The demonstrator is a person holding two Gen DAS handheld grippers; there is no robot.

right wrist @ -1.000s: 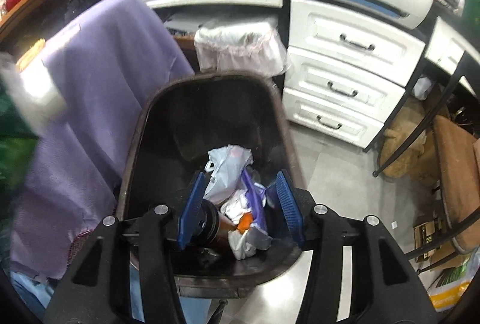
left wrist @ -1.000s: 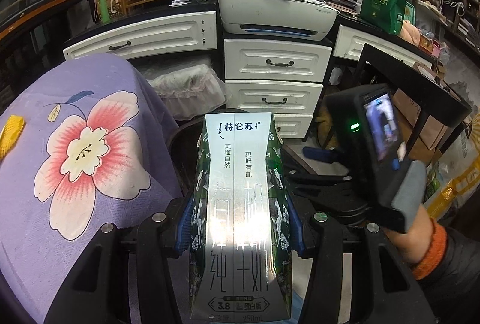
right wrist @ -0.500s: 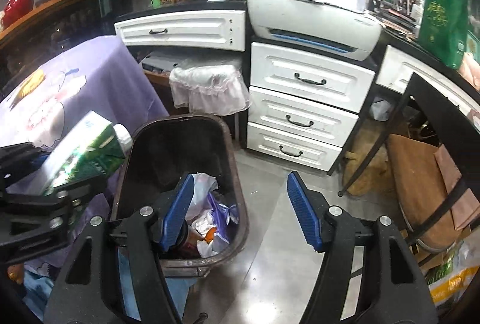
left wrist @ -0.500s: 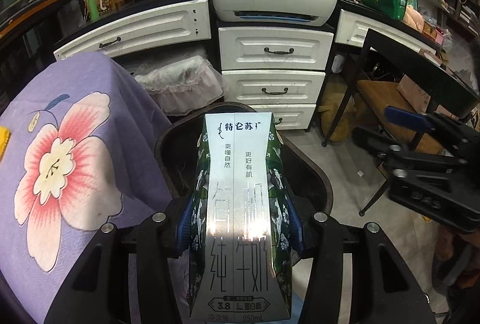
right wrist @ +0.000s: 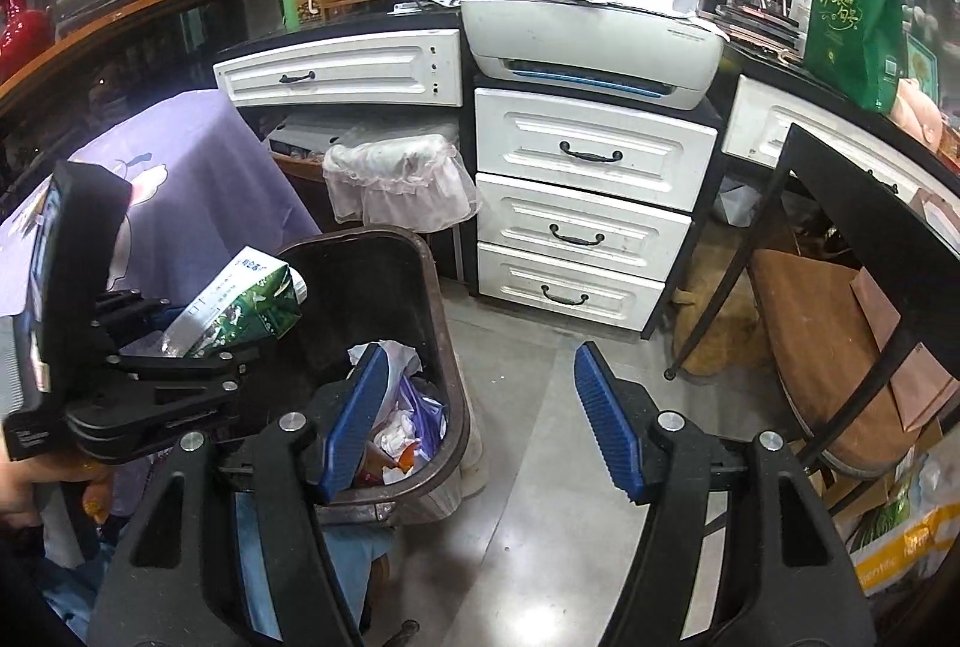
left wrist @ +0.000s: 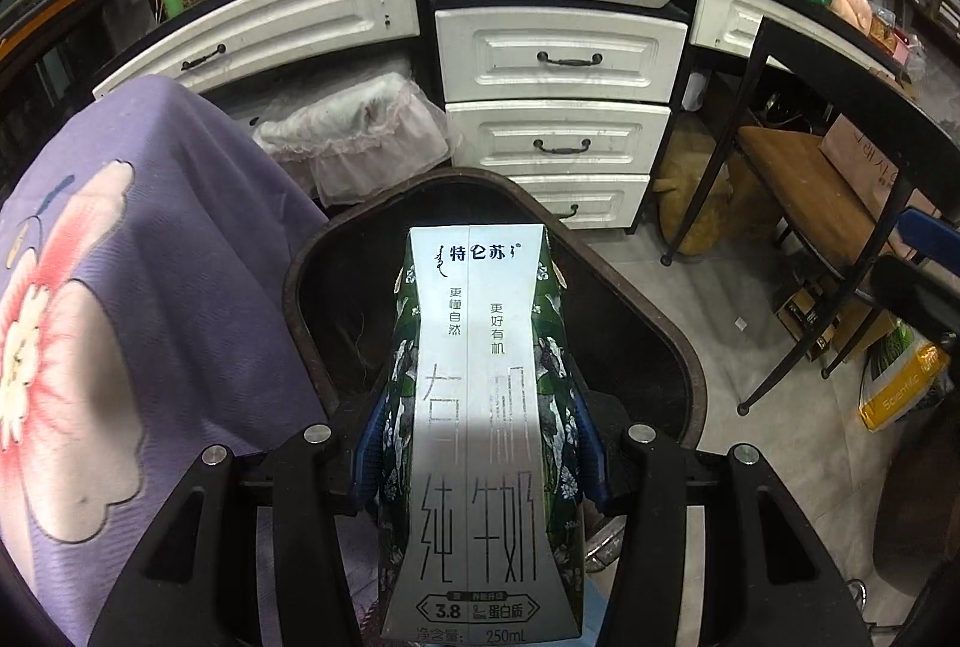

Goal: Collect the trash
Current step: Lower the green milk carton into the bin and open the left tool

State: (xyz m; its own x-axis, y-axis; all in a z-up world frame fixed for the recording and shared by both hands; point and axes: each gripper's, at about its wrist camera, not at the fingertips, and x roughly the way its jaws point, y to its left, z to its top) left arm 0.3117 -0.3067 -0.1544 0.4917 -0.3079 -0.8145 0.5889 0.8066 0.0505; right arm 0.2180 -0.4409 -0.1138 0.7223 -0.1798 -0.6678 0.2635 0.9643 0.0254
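While our left tongs [left wrist: 480, 443] pinch the light, crushable milk carton [left wrist: 480, 407] mid-body above the bin [left wrist: 660, 347], our right tongs [right wrist: 474, 419] gape empty.

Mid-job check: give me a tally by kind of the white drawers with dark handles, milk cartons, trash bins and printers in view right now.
White drawers with dark handles: 4 (wide top-left one, then the stack of three)
Milk carton: 1, clamped in the left gripper
Trash bin: 1
Printer: 1
Total: 7
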